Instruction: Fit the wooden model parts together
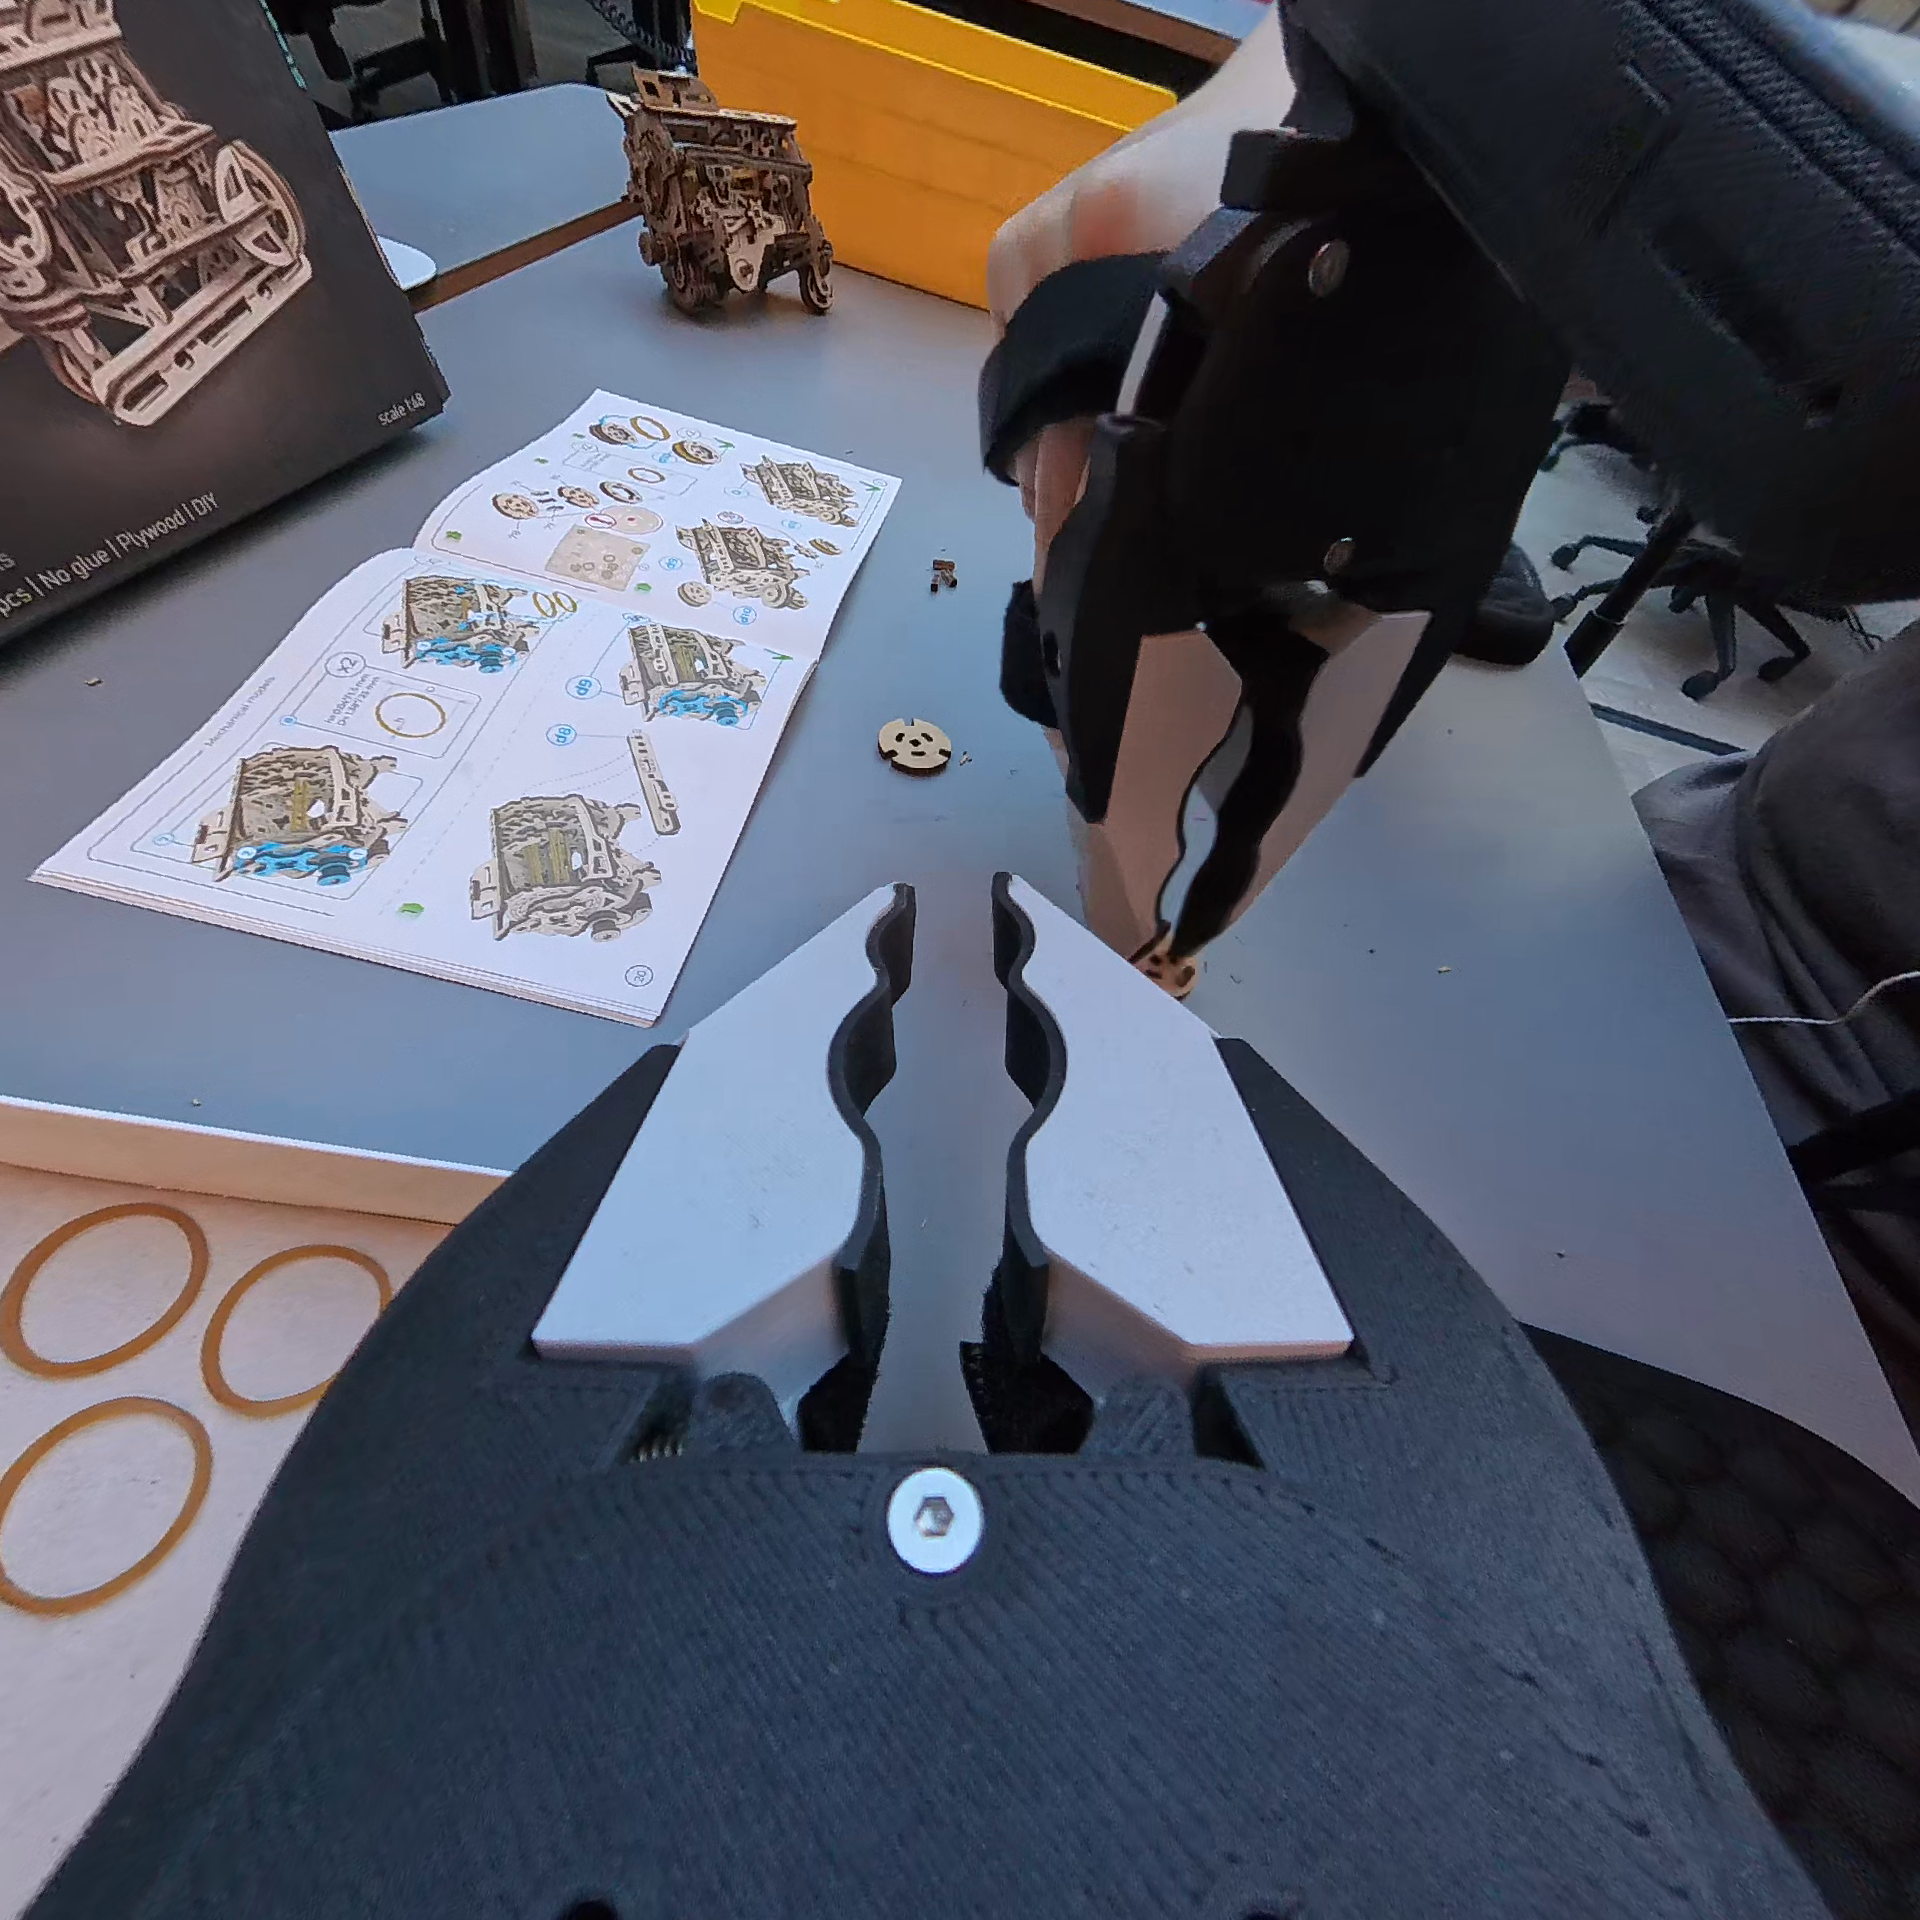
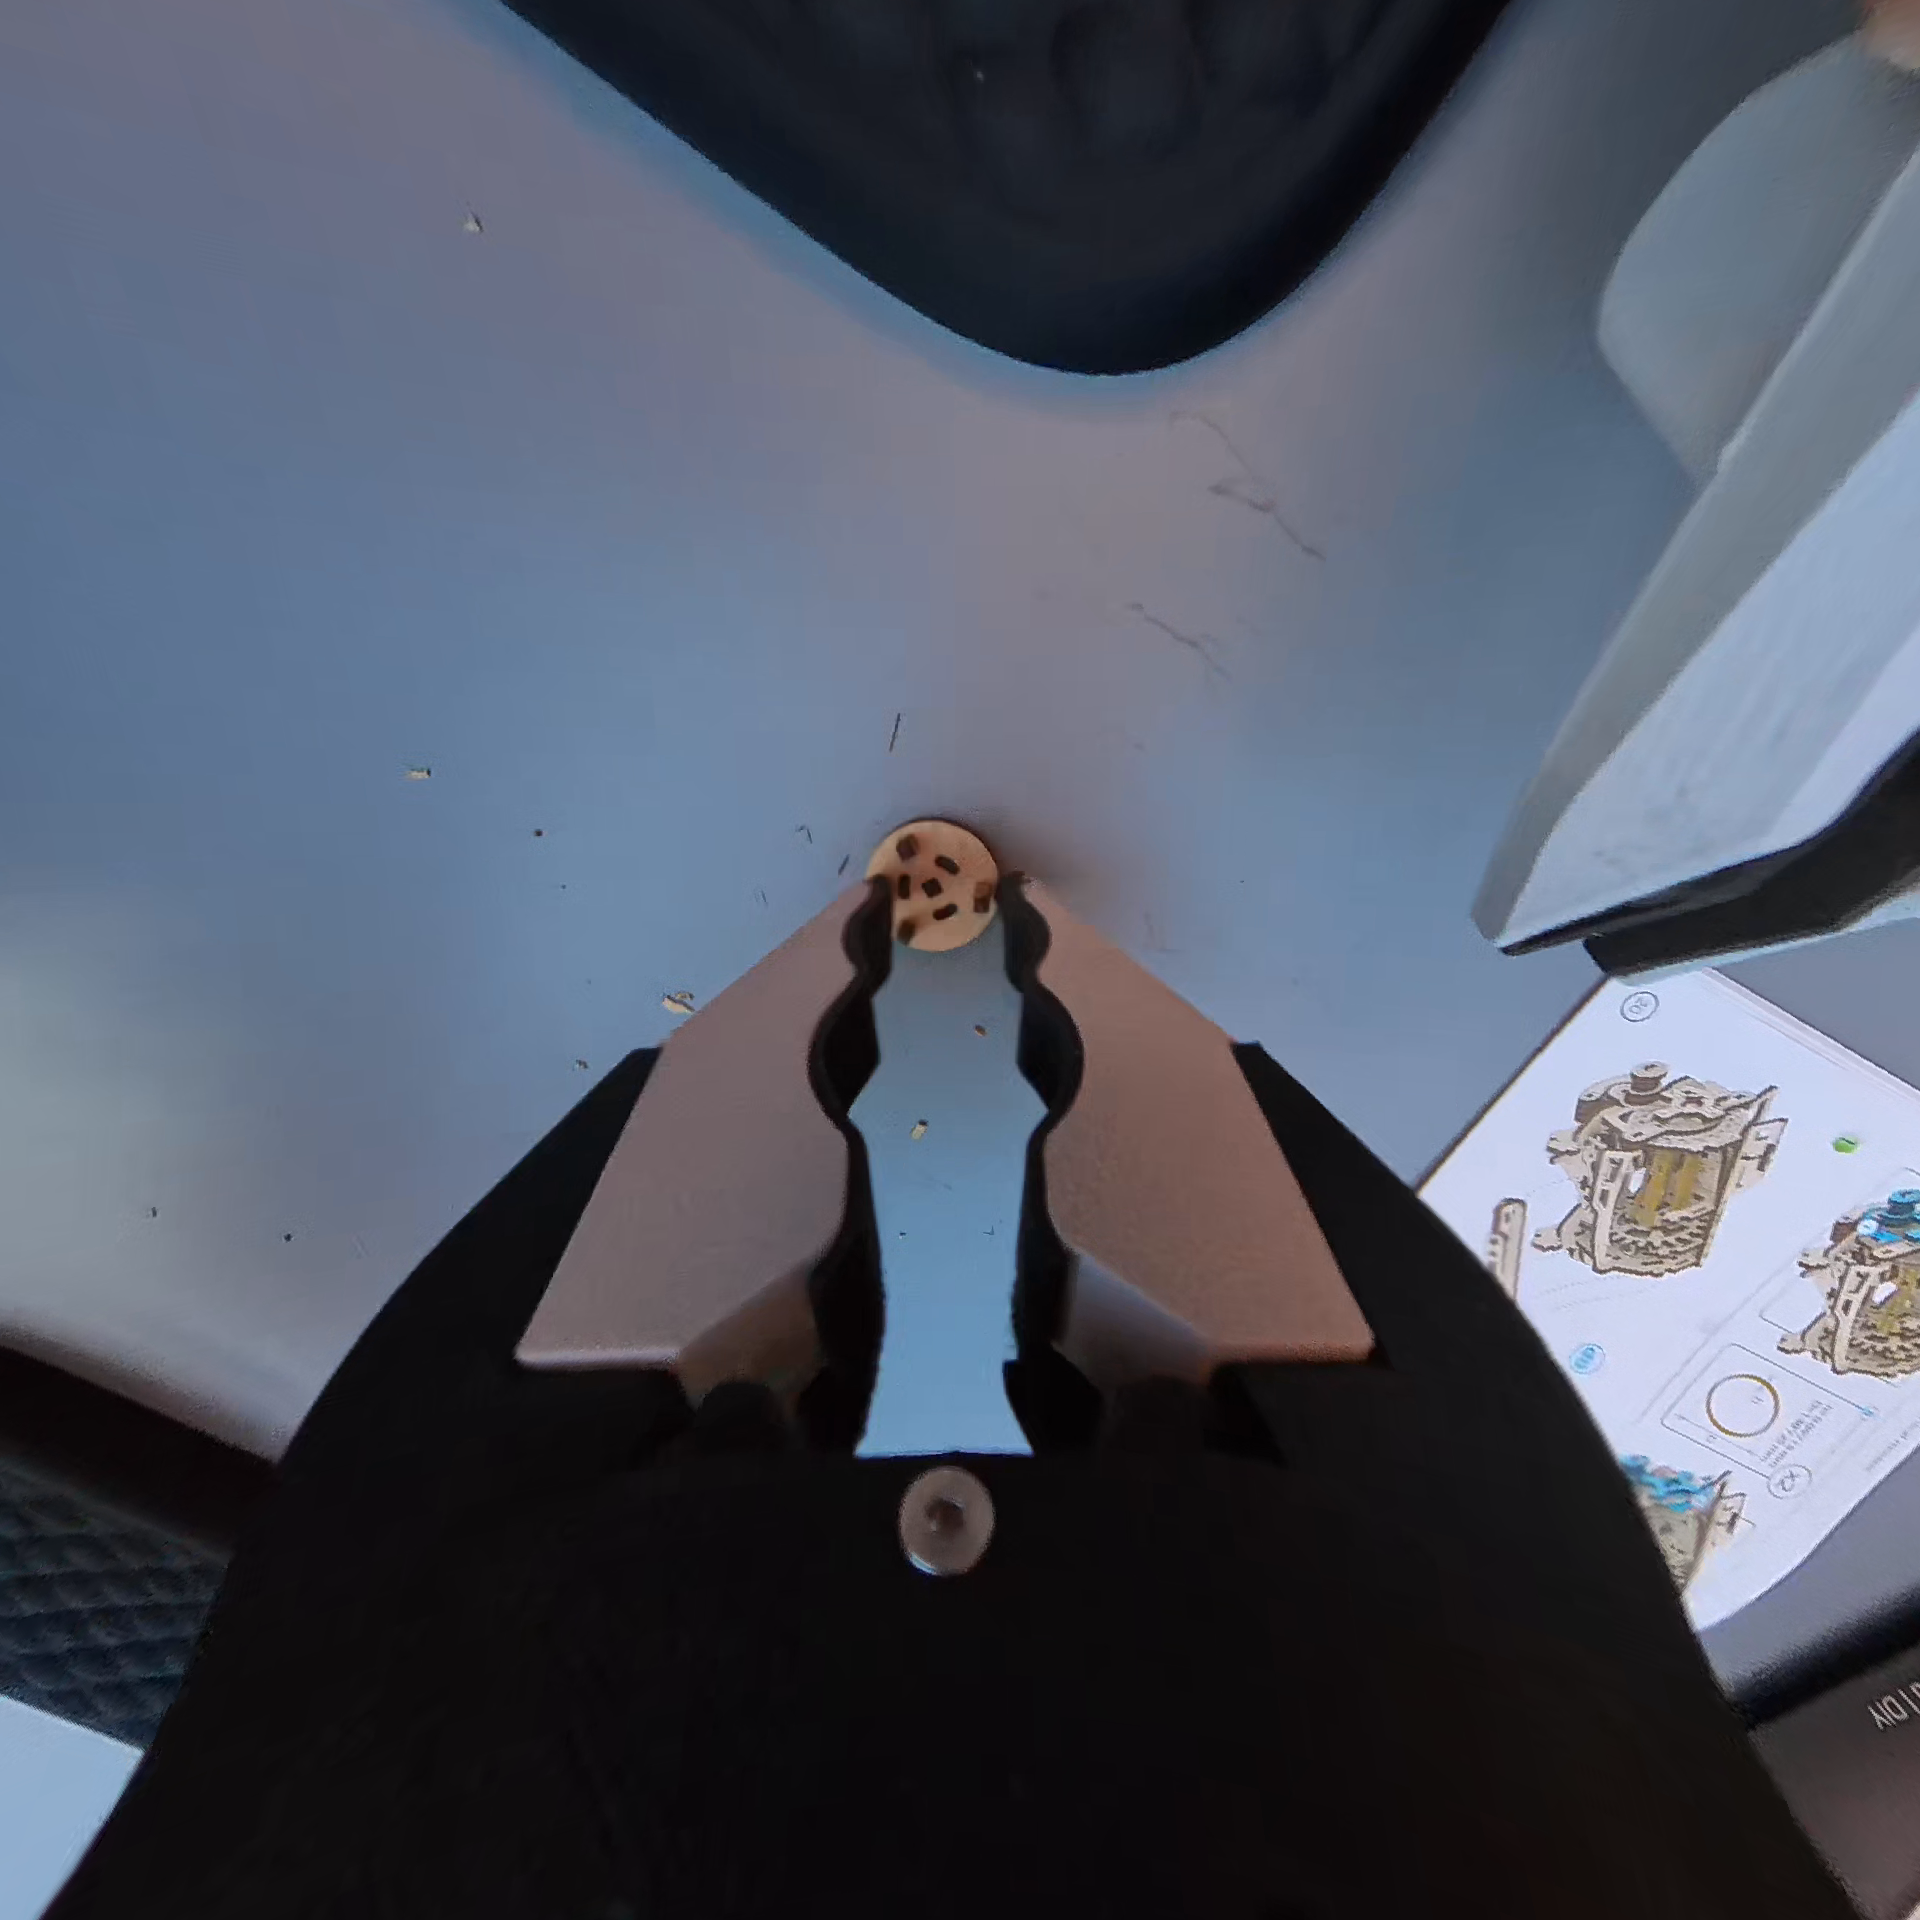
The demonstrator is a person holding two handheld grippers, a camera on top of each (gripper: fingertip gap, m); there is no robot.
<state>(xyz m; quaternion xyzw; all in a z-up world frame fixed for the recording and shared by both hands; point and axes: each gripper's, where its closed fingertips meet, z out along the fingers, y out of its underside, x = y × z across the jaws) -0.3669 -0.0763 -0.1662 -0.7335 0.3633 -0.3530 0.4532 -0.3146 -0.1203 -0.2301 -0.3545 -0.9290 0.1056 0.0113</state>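
While the right gripper [image 2: 935, 902] pinches a small wooden disc [image 2: 932, 885] at its fingertips against the grey table [image 2: 520, 520], the disc's slotted face is tilted up toward the camera. Narrowly parted and empty, the left gripper [image 1: 953, 896] hovers near a notched wooden disc [image 1: 913, 745] lying flat beside the open instruction booklet [image 1: 499, 707].

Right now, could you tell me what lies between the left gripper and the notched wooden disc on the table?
Only bare grey table, seen in the left wrist view: nothing sits between the left gripper and the notched wooden disc.
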